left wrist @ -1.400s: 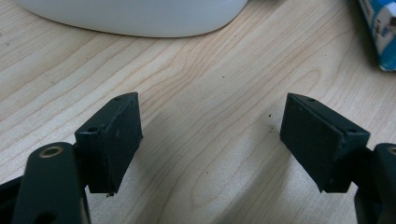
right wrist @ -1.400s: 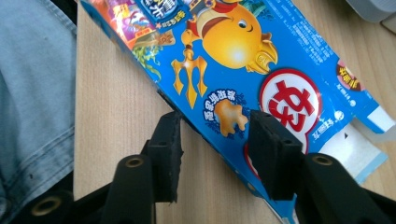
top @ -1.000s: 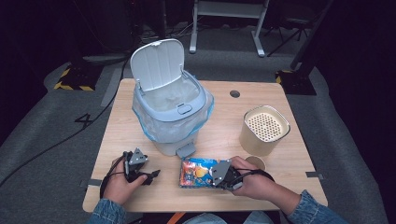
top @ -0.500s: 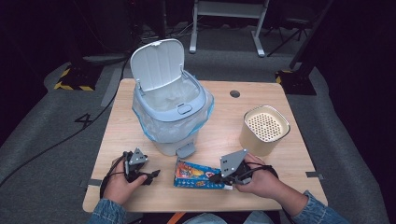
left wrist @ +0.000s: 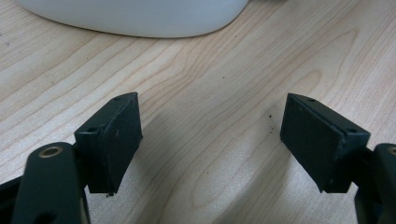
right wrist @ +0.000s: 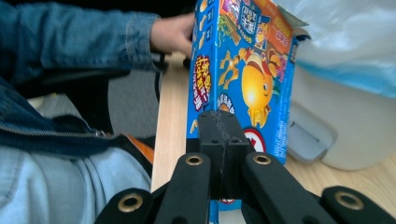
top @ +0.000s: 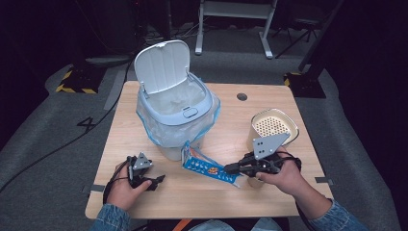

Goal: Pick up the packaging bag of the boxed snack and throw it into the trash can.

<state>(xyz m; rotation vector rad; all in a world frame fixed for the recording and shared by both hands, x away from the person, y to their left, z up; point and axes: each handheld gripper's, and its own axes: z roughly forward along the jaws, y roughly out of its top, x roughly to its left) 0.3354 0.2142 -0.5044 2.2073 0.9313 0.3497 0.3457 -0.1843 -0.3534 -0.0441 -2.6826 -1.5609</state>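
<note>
A flat blue snack box (top: 207, 166) with orange cartoon print hangs tilted above the table's front, one end up near the bin. My right gripper (top: 230, 169) is shut on its lower end. In the right gripper view the black jaws (right wrist: 219, 126) are pinched together on the box (right wrist: 243, 70). The white pedal bin (top: 175, 110) stands at the table's middle-left with its lid (top: 161, 65) raised and a clear bag lining it. My left gripper (top: 156, 180) rests on the wood at the front left, open, with bare table between its pads (left wrist: 210, 140).
A beige canister (top: 273, 126) with a perforated top stands just behind my right hand. The wooden table (top: 231, 197) has a cable hole (top: 242, 96) at the back. The bin's white base (left wrist: 140, 18) lies just ahead of the left gripper.
My right gripper has lifted the snack box off the table and tipped it up on its edge, one end now by the bin. The left hand has kept still.
</note>
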